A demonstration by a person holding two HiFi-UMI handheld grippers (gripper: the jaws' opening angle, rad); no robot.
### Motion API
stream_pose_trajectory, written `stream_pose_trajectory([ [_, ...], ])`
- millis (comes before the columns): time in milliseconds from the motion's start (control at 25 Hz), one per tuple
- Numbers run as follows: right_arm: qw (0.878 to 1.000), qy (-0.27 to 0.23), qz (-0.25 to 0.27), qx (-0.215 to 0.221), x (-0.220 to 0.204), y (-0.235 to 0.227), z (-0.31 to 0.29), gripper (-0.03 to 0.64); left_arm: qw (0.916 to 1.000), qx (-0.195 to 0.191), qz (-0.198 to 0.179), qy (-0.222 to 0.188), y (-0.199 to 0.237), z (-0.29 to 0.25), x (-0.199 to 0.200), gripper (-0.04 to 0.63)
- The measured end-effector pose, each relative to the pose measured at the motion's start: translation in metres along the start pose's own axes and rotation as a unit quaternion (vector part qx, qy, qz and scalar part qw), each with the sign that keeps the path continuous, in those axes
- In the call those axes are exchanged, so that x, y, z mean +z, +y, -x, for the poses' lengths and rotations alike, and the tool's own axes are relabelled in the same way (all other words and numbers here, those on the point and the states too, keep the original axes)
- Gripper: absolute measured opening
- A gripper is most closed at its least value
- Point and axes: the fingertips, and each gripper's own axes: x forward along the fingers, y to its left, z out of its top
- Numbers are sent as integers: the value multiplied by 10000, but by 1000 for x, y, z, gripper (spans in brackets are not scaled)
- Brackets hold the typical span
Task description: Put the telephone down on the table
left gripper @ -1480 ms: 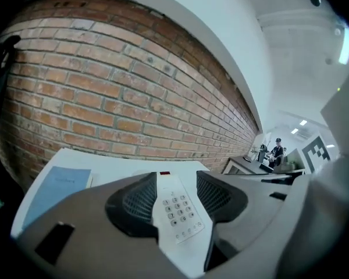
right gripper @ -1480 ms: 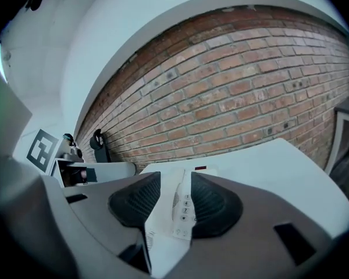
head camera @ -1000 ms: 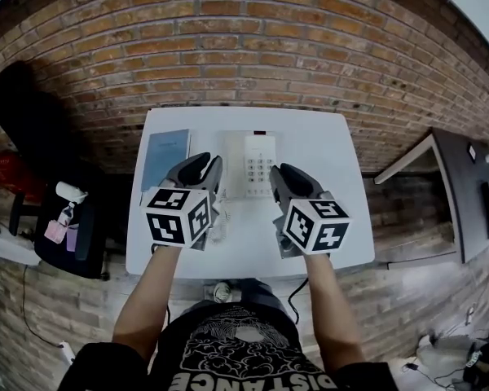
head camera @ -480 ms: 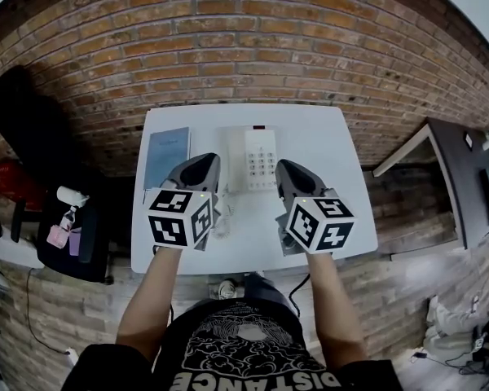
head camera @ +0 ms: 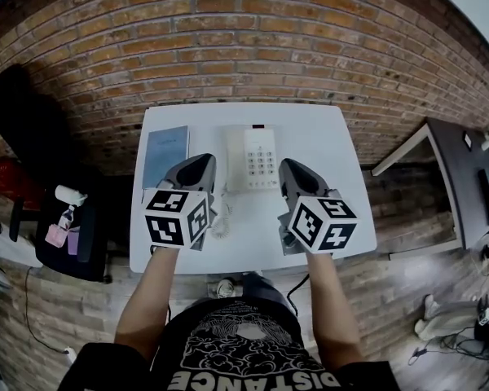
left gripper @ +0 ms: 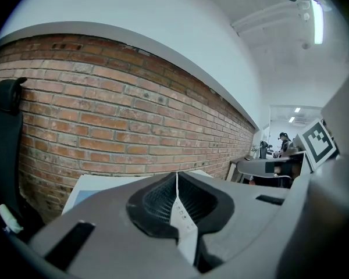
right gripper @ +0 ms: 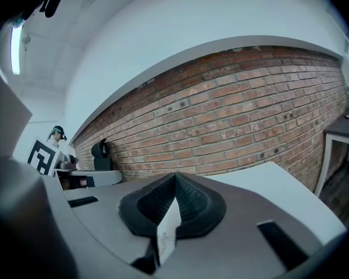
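Note:
The white telephone (head camera: 259,158) lies flat at the back middle of the white table (head camera: 326,141), its handset resting along its left side. Its coiled cord (head camera: 222,220) runs toward the front edge. My left gripper (head camera: 202,164) hovers just left of the phone, and its jaws are shut with nothing held. My right gripper (head camera: 290,169) hovers just right of the phone and is shut on nothing as well. In the left gripper view the shut gripper (left gripper: 175,182) shows a sliver of keypad through the slit. The right gripper view shows its gripper (right gripper: 174,182) with jaws meeting.
A blue book (head camera: 165,155) lies on the table's left side, beside the left gripper. A brick wall (head camera: 244,47) rises behind the table. A black chair (head camera: 20,108) stands to the left, and a dark desk (head camera: 460,190) to the right.
Both grippers' jaws have closed. The hands stay at either side of the phone, with only a slight drift.

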Motion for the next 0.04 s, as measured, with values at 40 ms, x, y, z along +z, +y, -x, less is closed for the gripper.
stream_pose_trajectory([
  [40,10000,-8,-10,-11,1,-1,0,3,10000,2,8,3,0,0,0,15],
])
